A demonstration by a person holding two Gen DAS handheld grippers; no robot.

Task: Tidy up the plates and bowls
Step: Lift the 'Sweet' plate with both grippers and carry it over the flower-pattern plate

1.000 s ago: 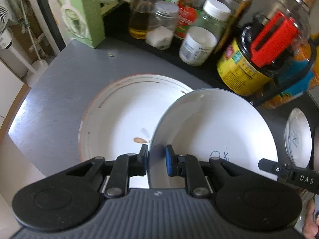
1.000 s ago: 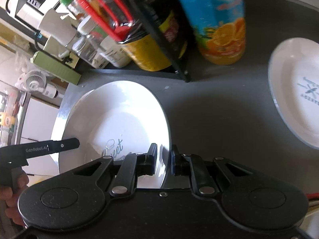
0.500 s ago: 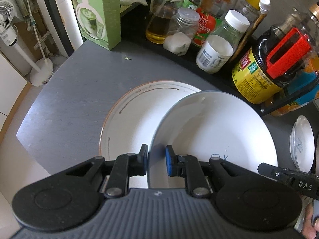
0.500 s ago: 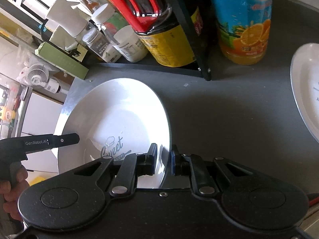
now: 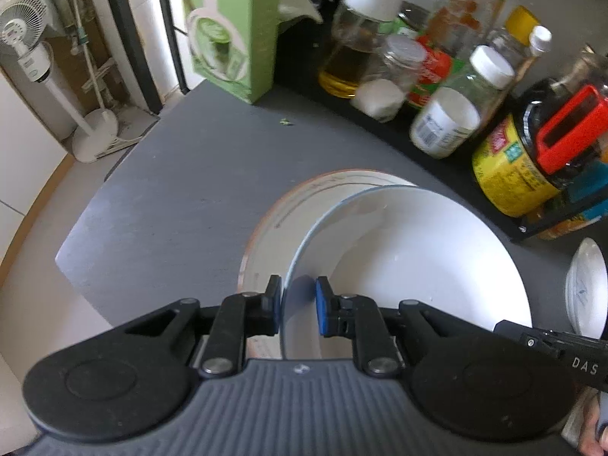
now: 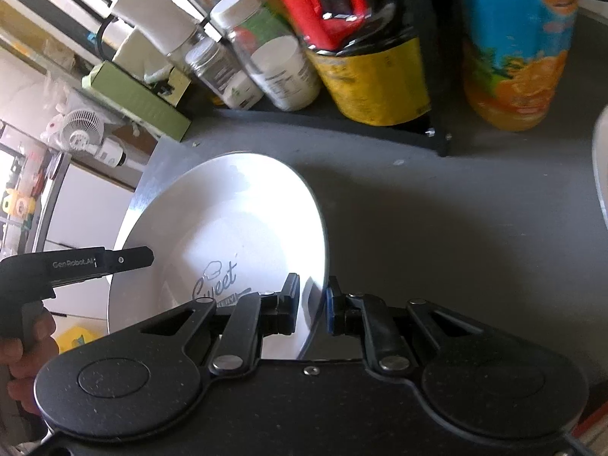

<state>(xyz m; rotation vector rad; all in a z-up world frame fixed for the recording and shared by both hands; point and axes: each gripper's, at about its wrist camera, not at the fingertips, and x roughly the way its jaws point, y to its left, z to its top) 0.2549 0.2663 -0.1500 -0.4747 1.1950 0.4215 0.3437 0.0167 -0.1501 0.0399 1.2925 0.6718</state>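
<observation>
Two grippers hold one white plate (image 5: 418, 258) from opposite sides, above the dark grey bench (image 5: 182, 197). The bench is the largest thing: its left edge drops to a pale floor, and wide bare room is open on the left side of it. At the back stands a black rack (image 5: 437, 144) crowded with bottles and jars, close to the plate's far rim. Under the held plate lies a second plate with a brown rim line (image 5: 281, 224); the held plate covers most of it, so only its left part shows. A smaller white dish (image 5: 587, 285) lies at the right, cut off by the picture edge.

Both grippers point steeply down. The left gripper (image 5: 298, 302) is pinching the near left rim of the white plate, one pad on each face. The right gripper (image 6: 311, 302) is pinching the opposite rim, and the word "Sweet" is printed on the plate just beside it. The plate looks tilted, but whether it touches the plate below I cannot tell. In each wrist view the other gripper's black tip shows at the side, with part of a hand (image 6: 22, 345) on its handle. The nearest bottles are blurred.
</observation>
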